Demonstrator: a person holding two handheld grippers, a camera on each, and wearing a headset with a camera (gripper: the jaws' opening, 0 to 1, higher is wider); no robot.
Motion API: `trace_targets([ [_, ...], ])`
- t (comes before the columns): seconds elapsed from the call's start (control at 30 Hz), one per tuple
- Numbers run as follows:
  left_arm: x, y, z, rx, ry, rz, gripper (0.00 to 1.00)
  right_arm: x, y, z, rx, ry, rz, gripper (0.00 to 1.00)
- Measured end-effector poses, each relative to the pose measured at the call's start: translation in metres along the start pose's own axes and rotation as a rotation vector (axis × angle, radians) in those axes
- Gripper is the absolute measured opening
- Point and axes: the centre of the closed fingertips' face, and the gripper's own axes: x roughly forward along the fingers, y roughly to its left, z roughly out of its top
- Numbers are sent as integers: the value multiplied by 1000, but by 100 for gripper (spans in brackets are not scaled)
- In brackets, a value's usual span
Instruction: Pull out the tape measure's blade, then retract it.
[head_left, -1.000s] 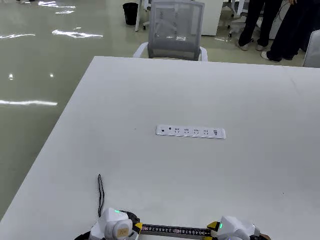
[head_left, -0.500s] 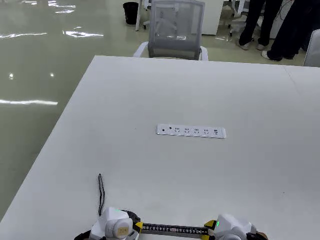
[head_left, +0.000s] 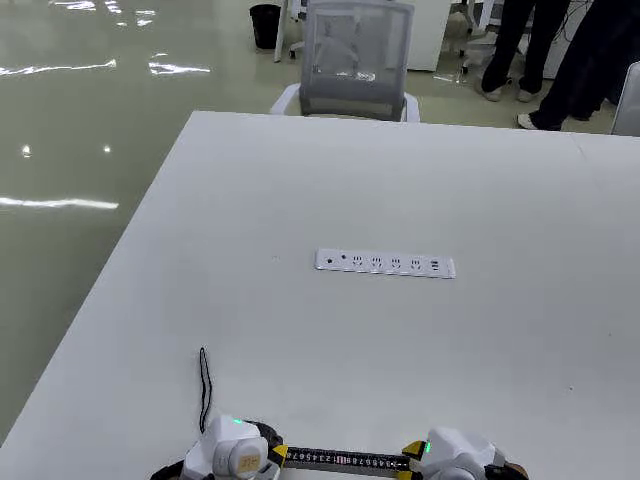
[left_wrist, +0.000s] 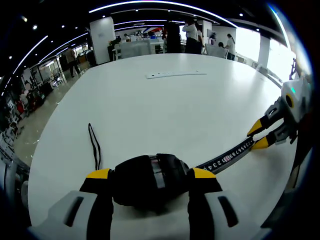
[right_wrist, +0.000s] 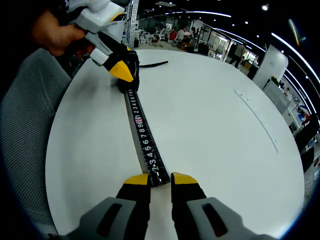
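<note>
A black tape measure case sits clamped between the yellow-tipped jaws of my left gripper at the table's near edge; the case lies low in the head view. Its numbered blade runs out across the white table to my right gripper, which is shut on the blade's end. In the head view the blade spans between the left gripper and the right gripper. A black wrist strap trails from the case.
A white power strip lies mid-table. A grey mesh chair stands at the far edge. People stand at the back right. The table's left edge drops to a shiny floor.
The gap between the two grippers has narrowed slightly, so a little less blade shows. The head camera has shifted a bit.
</note>
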Motion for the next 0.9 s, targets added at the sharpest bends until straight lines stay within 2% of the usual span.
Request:
trace_targets([
  [0.9, 1, 1, -1, 0, 3, -2, 57, 14, 7, 18, -6, -13, 23, 14],
])
